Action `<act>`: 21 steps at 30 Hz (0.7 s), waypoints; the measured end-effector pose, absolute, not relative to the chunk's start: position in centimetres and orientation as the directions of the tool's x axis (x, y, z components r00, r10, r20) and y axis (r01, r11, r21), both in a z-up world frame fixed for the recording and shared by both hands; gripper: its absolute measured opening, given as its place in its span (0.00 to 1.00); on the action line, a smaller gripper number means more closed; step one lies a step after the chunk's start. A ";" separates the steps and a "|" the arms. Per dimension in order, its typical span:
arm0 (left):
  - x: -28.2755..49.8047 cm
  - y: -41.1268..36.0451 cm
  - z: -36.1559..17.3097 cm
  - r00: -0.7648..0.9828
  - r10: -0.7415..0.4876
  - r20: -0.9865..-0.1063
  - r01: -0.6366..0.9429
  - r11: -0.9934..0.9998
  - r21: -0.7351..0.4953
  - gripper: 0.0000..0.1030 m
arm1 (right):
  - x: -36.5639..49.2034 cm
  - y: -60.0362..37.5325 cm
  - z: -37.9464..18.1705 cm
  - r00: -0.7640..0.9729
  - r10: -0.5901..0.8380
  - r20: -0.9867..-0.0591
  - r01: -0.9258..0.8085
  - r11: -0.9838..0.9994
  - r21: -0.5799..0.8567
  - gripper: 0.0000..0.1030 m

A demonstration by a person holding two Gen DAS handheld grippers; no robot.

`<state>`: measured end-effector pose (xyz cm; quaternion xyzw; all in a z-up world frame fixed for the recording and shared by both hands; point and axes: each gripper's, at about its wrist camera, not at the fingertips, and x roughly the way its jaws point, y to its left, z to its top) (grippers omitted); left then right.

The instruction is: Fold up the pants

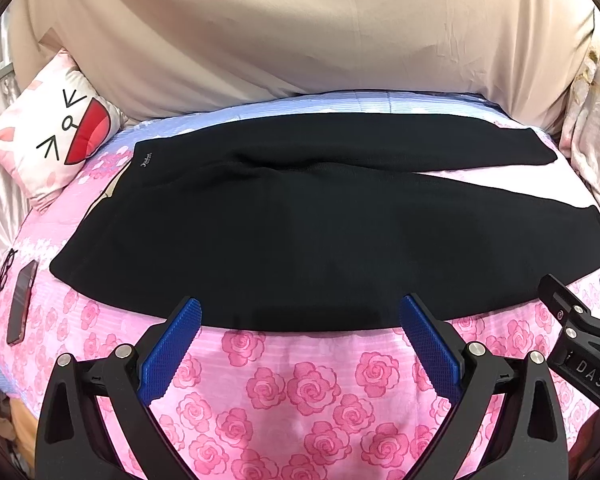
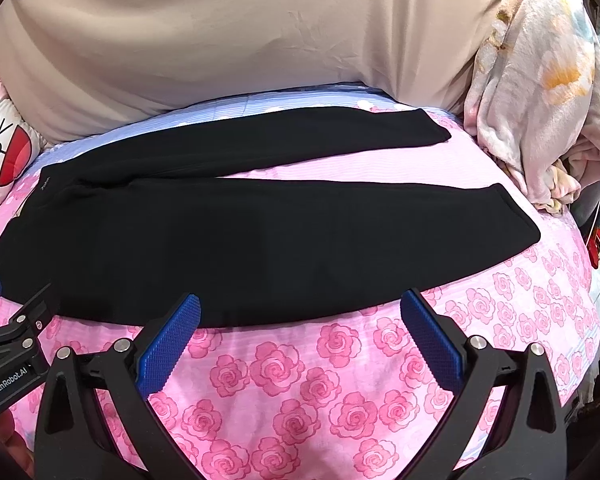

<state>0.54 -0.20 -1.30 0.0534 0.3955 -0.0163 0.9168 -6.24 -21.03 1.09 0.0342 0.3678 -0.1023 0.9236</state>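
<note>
Black pants (image 1: 300,232) lie flat on a pink rose-print bedspread (image 1: 300,392), waistband to the left, two legs spread apart to the right. They also show in the right wrist view (image 2: 260,240). My left gripper (image 1: 300,312) is open, its blue pads at the near edge of the pants, holding nothing. My right gripper (image 2: 300,312) is open at the near edge of the near leg, holding nothing. The right gripper's body also shows at the right of the left wrist view (image 1: 580,332). The left gripper's body shows at the left of the right wrist view (image 2: 16,340).
A cat-face cushion (image 1: 56,136) lies at the bed's left. A phone (image 1: 22,300) and glasses (image 1: 6,268) lie by the left edge. A beige sheet (image 1: 300,32) hangs behind the bed. A crumpled floral blanket (image 2: 540,100) is piled at the right.
</note>
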 end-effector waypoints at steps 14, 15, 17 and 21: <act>1.2 -0.9 -1.6 0.672 0.015 -0.741 0.077 0.993 0.090 0.95 | -5.9 -21.5 0.4 0.698 -0.161 -0.697 0.215 0.976 -0.010 0.95; 1.3 -0.9 -1.6 0.671 0.015 -0.742 0.077 0.993 0.090 0.95 | -5.9 -21.5 0.4 0.698 -0.163 -0.698 0.217 0.976 -0.011 0.95; 1.3 -1.0 -1.6 0.671 0.016 -0.741 0.077 0.993 0.091 0.95 | -5.8 -21.5 0.4 0.697 -0.161 -0.699 0.216 0.976 -0.009 0.95; 1.3 -1.0 -1.6 0.669 0.016 -0.743 0.077 0.993 0.091 0.95 | -5.9 -21.5 0.3 0.696 -0.160 -0.700 0.214 0.977 -0.011 0.95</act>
